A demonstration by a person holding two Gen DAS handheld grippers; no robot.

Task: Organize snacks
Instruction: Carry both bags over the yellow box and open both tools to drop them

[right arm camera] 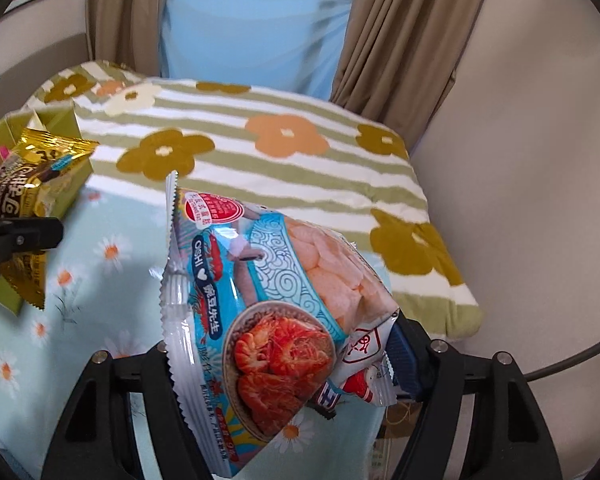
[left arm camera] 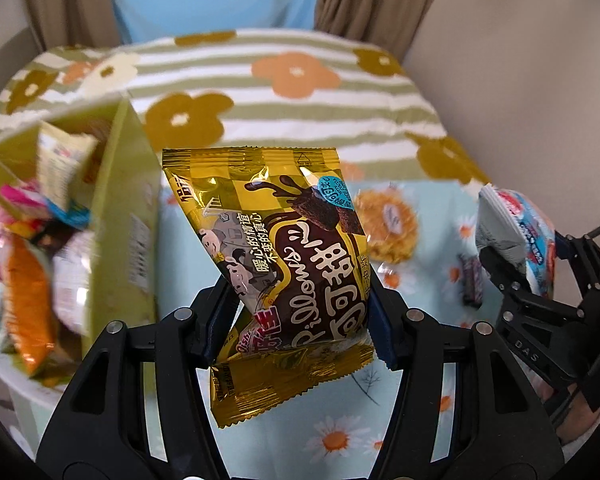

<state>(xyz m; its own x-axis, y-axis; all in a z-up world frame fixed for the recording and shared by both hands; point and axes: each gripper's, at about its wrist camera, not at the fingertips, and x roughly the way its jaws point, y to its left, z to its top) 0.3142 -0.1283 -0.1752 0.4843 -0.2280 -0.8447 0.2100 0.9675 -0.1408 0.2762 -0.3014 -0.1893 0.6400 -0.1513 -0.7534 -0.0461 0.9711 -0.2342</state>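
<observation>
while both fingers are clamped, gold chocolate packet [left arm camera: 284, 264] left, prawn cracker bag [right arm camera: 276, 304] right, each should be lowered gently into the green box [left arm camera: 120, 216].

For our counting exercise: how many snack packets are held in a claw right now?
2. The gold chocolate packet is in the left claw; the prawn cracker bag is in the right claw. No others are held.
</observation>
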